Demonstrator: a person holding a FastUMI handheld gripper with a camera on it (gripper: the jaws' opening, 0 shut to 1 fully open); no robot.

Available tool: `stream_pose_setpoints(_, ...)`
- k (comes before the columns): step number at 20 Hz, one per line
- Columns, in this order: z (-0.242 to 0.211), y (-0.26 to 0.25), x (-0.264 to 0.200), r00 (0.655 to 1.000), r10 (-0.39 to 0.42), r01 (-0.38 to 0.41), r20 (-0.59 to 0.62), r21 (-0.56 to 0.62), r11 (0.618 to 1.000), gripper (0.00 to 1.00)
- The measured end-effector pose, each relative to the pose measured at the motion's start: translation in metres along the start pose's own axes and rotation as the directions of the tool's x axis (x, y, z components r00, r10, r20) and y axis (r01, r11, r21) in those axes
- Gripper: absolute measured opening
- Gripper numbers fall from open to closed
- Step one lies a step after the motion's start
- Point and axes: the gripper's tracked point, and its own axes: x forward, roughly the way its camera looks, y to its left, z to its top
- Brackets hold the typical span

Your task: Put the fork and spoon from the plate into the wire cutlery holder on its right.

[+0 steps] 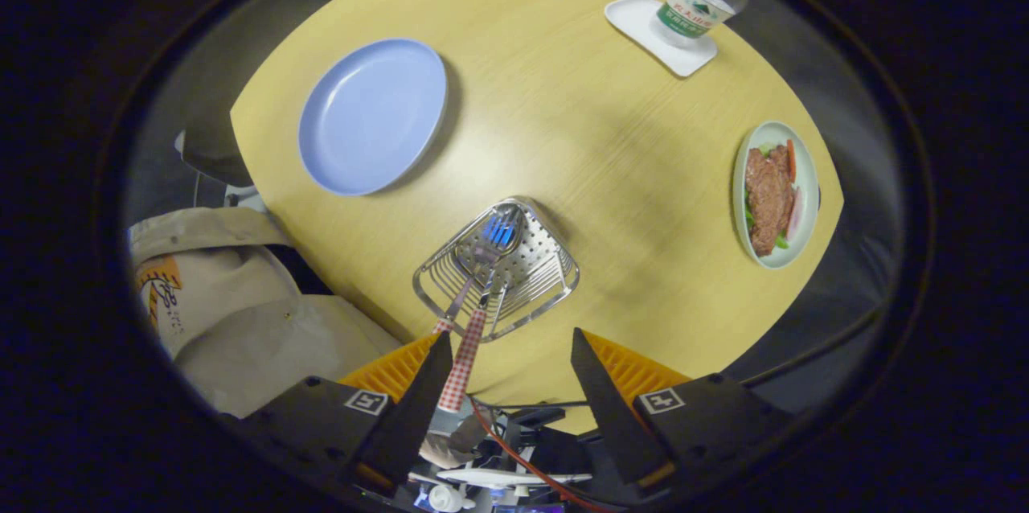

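- Tongs (510, 356): spread wide apart and released; nothing sits between the two fingers. They hang above the near edge of the counter (611, 175).
- Checked handle (462, 364): runs up past the inner edge of the left finger. It lies beside that finger, not pinched; whether it touches cannot be told.
- Wire cutlery holder (496, 268): stands just ahead of the tongs. Both utensils stand in it, heads down and overlapping, handles leaning back toward the left finger.
- Spoon (502, 230): its bowl lies at the far side of the holder. The fork (482, 252) has its tines against that bowl. Which handle belongs to which head cannot be told.
- Task status, as a judgement: both utensils appear deposited, so the job looks complete or nearly so.
- Handling, as a judgement: metal utensils are light, stiff and slick, and a pinch on the bare shaft may slip. If either needs reseating, grip the checked handle section mid-length, squarely across its flat. The holder looks light, so a push on a handle could tip it.
- Blue plate (372, 117): lies beyond the holder, ahead-left of the tongs, carrying nothing.
- Dish of food (776, 193): well off to the right of the tongs.
- White tray with a bottle (698, 8): far ahead-right.
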Motion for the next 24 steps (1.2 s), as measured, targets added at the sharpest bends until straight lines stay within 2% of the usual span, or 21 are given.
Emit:
stream_pose_setpoints(4,-0.006,-0.005,-0.015,0.998,-0.023,0.021,0.064,0.04,0.999,0.96)
stream_pose_setpoints(7,0.0,-0.006,-0.035,0.98,-0.07,0.048,0.188,0.116,0.992,0.96)
stream_pose_setpoints(9,0.01,0.0,-0.055,0.943,-0.108,0.049,0.313,0.191,0.98,0.96)
stream_pose_setpoints(11,0.022,0.015,-0.076,0.882,-0.144,0.02,0.45,0.269,0.963,0.96)
stream_pose_setpoints(12,0.028,0.022,-0.086,0.842,-0.166,0.003,0.514,0.302,0.953,0.97)
stream_pose_setpoints(14,0.041,0.032,-0.111,0.734,-0.232,-0.016,0.638,0.357,0.934,0.97)
stream_pose_setpoints(17,0.059,0.049,-0.149,0.544,-0.344,-0.046,0.765,0.437,0.899,0.97)
stream_pose_setpoints(19,0.065,0.058,-0.171,0.41,-0.422,-0.065,0.809,0.487,0.871,0.97)
stream_pose_setpoints(21,0.072,0.069,-0.19,0.29,-0.482,-0.114,0.827,0.53,0.84,0.97)
stream_pose_setpoints(24,0.072,0.078,-0.221,0.096,-0.58,-0.159,0.809,0.588,0.793,0.97)
